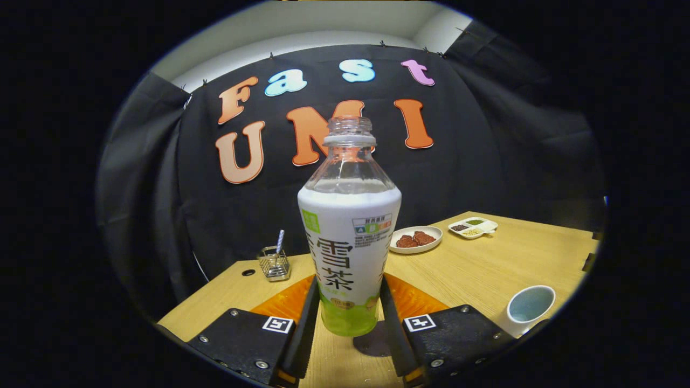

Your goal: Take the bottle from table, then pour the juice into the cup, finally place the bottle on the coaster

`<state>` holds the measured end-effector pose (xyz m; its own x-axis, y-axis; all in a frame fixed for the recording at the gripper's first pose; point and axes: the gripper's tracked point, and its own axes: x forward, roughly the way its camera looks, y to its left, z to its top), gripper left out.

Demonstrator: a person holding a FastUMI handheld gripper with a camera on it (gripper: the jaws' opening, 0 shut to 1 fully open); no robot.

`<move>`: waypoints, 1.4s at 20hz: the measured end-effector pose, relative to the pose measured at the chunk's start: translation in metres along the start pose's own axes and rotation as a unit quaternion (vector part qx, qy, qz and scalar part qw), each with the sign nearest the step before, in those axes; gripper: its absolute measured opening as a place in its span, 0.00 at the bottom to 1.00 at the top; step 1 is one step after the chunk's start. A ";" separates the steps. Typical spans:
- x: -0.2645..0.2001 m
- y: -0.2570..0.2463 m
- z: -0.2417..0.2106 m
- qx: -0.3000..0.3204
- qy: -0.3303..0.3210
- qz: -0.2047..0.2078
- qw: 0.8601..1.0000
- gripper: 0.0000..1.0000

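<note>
Bottle (349,237), uncapped and upright, sits clamped in my claw (348,318) above the desk (474,269); the cup (527,307) stands near the right edge.

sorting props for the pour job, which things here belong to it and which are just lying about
Job:
bottle, uncapped, upright, gripper shut on it
cup, on the table off to the right
coaster, dark disc just behind the bottle's base

Lying about:
plate of brown food
divided dish
wire holder
</note>
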<state>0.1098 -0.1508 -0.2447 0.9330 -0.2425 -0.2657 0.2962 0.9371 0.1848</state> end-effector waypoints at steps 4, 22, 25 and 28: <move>0.011 -0.006 -0.008 -0.069 0.002 -0.024 0.997 0.60; 0.024 -0.037 -0.078 -0.102 0.078 -0.059 0.990 0.64; 0.020 -0.032 -0.079 -0.075 0.075 -0.044 0.993 0.69; 0.012 -0.029 -0.073 -0.065 0.068 -0.043 0.995 0.77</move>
<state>0.0970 -0.1623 -0.3225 0.8667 -0.2956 -0.4017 0.3365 0.9411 0.0336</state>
